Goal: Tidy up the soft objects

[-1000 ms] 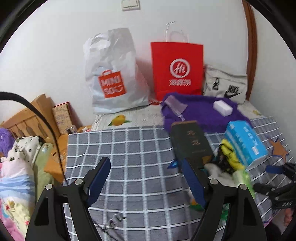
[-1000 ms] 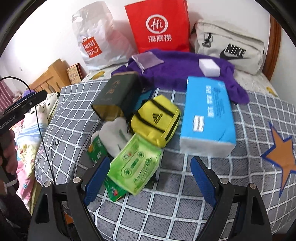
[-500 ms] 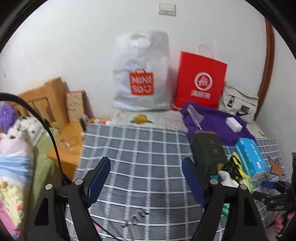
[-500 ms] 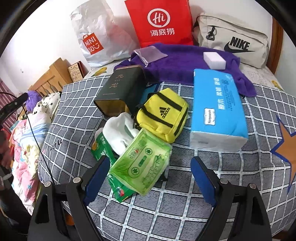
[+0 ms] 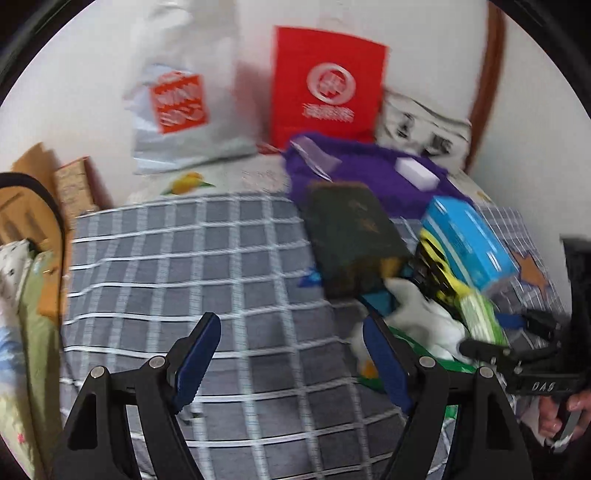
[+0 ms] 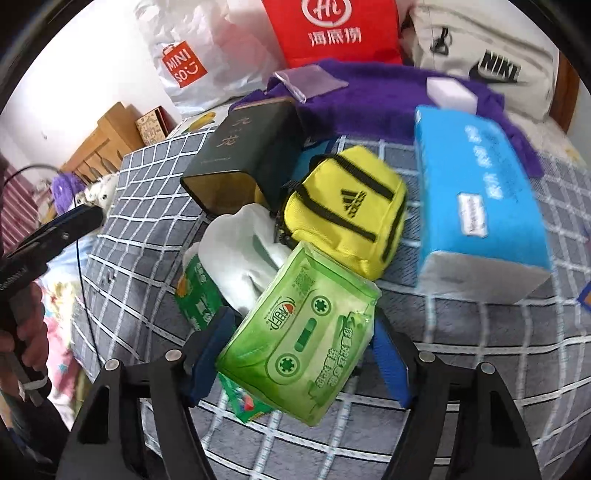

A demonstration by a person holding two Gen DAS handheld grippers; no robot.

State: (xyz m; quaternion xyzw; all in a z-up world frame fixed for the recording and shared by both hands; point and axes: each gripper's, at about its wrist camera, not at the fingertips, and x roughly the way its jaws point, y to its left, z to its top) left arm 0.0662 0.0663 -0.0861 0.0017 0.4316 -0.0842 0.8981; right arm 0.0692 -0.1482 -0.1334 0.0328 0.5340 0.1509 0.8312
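A pile of soft things lies on the grey checked bedspread: a green tissue pack, a white cloth, a yellow Adidas pouch, a blue tissue pack and a dark green box. My right gripper is open, its fingers on either side of the green tissue pack. My left gripper is open and empty over bare bedspread, left of the pile; its right finger is close to the white cloth. The left wrist view is blurred.
A purple towel with a white sponge lies behind the pile. A Miniso bag, a red paper bag and a Nike bag stand against the wall. Wooden furniture stands left of the bed.
My right gripper has moved forward so its open fingers now flank the green tissue pack. My left gripper has swung back right and lower, towards the pile.
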